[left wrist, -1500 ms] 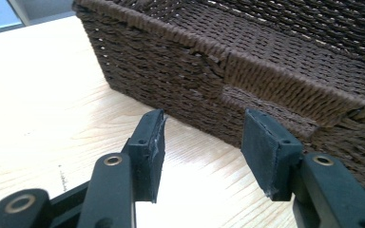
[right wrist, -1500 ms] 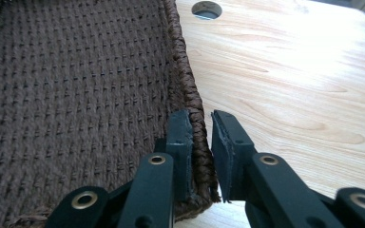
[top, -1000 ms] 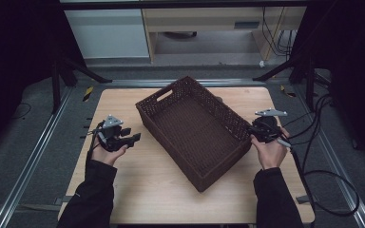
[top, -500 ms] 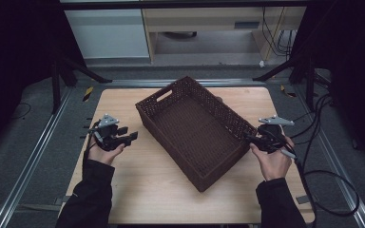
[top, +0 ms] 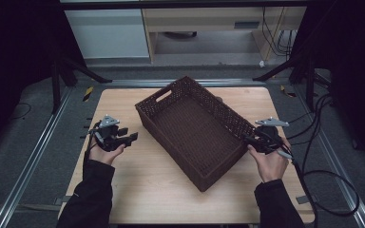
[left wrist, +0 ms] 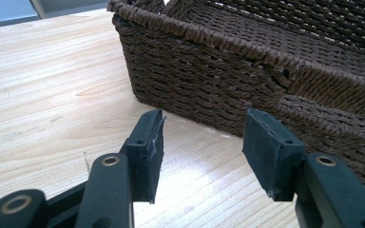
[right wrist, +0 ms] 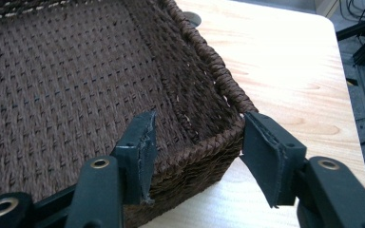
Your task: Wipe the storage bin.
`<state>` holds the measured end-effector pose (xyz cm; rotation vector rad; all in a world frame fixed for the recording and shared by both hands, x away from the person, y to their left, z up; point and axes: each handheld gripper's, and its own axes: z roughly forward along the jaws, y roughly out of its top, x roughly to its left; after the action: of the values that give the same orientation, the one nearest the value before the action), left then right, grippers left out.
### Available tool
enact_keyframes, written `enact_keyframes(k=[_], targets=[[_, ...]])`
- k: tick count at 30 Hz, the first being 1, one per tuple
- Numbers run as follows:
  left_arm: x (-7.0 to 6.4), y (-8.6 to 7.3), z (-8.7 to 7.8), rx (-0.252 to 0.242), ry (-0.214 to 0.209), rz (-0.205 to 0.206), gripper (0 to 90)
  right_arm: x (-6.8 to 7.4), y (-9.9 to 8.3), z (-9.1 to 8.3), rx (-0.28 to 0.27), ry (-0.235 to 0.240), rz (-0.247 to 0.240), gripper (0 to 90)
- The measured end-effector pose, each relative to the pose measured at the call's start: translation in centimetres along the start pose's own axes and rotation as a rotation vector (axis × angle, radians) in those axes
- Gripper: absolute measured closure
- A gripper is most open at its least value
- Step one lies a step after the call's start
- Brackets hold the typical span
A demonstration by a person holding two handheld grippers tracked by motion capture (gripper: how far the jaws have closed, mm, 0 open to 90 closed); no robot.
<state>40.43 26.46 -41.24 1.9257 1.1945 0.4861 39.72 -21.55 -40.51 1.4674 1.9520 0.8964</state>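
Observation:
A dark brown woven basket (top: 195, 133) lies empty and diagonal on the light wooden table (top: 138, 190). My left gripper (top: 131, 138) is held to the basket's left. In the left gripper view its jaws (left wrist: 204, 121) stand open over bare wood, a short way from the basket's outer wall (left wrist: 209, 80). My right gripper (top: 245, 138) is at the basket's right side. It (right wrist: 197, 121) is open and straddles the basket's corner (right wrist: 218, 137), with one jaw inside the rim and one outside. Whether the pads touch the weave is unclear.
Cables (top: 323, 142) trail over the table's right edge from the right gripper. A small round dark thing (right wrist: 190, 19) sits on the table just beyond the basket. Metal rails (top: 38, 156) run along both sides of the table. Bare wood lies in front of the basket.
My right gripper has drawn slightly toward the person and lower along the basket's right side. The left gripper has barely shifted. The basket has not moved.

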Motion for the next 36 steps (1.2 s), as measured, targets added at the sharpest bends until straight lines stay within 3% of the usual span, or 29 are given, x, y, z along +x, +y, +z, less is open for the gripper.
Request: enact_keyframes(k=[5,10,16,22,29,36], targets=[[-0.2,0.2,-0.2,-0.009,-0.007,0.007,47.7,-0.8,-0.1,0.6,-0.026,0.017,0.030,46.9],[-0.3,0.2,0.0,-0.003,-0.012,0.014,47.4,-1.0,0.1,1.0,-0.040,0.006,0.009,46.8],[-0.1,0.2,0.4,0.000,-0.012,0.010,47.2,-0.6,-0.1,0.5,-0.030,0.032,0.014,43.2],[0.2,0.8,0.6,-0.013,-0.012,0.021,46.2,-0.7,0.0,1.0,-0.025,0.016,0.020,44.2],[1.8,2.7,1.2,-0.060,-0.005,-0.005,45.6,-1.0,0.4,1.7,-0.036,-0.009,0.000,46.0],[3.1,5.0,2.8,-0.079,0.021,0.003,45.6,-0.8,0.3,1.0,-0.028,0.033,0.005,42.8]])
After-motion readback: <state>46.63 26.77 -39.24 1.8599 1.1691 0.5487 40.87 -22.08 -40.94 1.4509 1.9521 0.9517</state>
